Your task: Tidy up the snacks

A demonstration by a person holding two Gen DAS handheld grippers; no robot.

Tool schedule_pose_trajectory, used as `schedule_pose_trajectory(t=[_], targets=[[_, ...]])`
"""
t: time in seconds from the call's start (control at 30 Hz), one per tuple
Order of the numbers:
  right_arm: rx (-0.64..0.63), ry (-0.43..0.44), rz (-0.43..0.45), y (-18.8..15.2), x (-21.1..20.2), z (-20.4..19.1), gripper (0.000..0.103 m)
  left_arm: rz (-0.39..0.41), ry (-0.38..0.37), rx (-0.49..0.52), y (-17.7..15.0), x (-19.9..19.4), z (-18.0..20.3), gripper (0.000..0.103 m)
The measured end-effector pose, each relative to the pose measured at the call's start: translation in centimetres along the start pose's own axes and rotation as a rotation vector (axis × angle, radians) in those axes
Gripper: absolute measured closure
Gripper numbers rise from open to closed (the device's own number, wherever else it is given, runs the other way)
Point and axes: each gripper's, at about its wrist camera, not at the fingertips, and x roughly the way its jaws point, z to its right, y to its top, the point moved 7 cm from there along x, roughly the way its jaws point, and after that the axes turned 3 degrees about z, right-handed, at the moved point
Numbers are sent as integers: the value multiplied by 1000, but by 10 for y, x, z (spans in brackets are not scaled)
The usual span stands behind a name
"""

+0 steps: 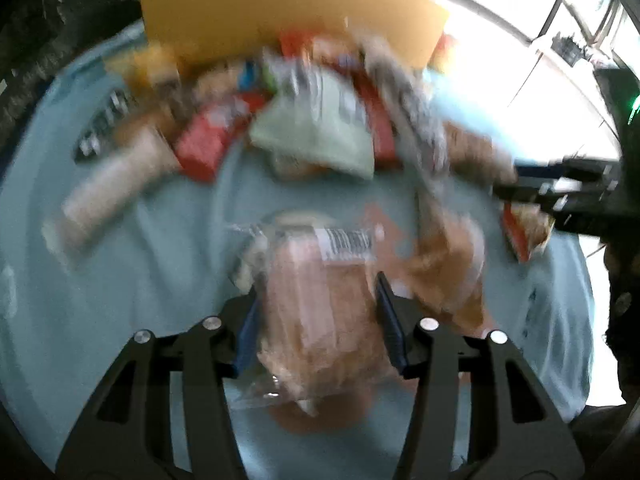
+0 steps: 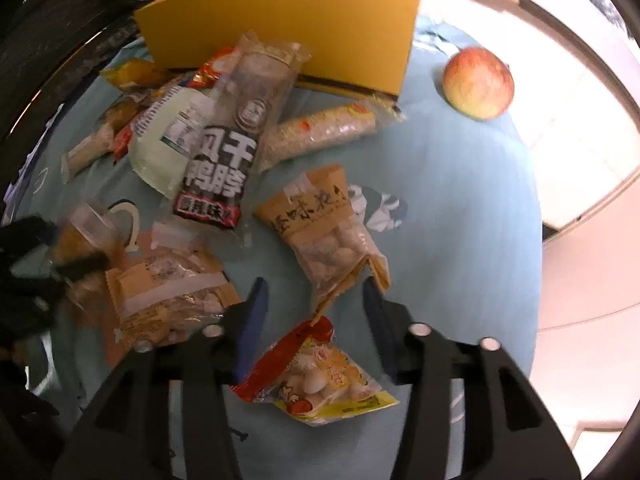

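The left gripper (image 1: 318, 320) clamps a clear-wrapped brown snack packet (image 1: 320, 312) for sorting, while the right gripper (image 2: 314, 300) hangs open, empty, above a red-and-yellow candy bag (image 2: 316, 376).

Left wrist view smeared with motion blur throughout: the pile of snack packets (image 1: 312, 120) beyond the fingertips (image 1: 382, 280) reads as colour patches only, print illegible, and the clear packet (image 1: 320, 312) between the fingers has a soft outline, so pad contact is uncertain. Right wrist view: the left gripper (image 2: 68, 264), left of the fingers, is a dark blur cut by the frame edge, its jaws unreadable. The red-and-yellow packet (image 2: 320, 380) lies partly hidden behind the left finger (image 2: 252, 320).
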Motion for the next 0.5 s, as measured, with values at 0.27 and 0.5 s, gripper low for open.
schedule_pose_trajectory(t=[0.27,0.5], targets=[[-121,-40,-15,21,23,4,49,44,-31,46,-8,-4,-2,51],[-180,25,-62,17,41,6,47,63,-2,105,-14,-7,2,51]])
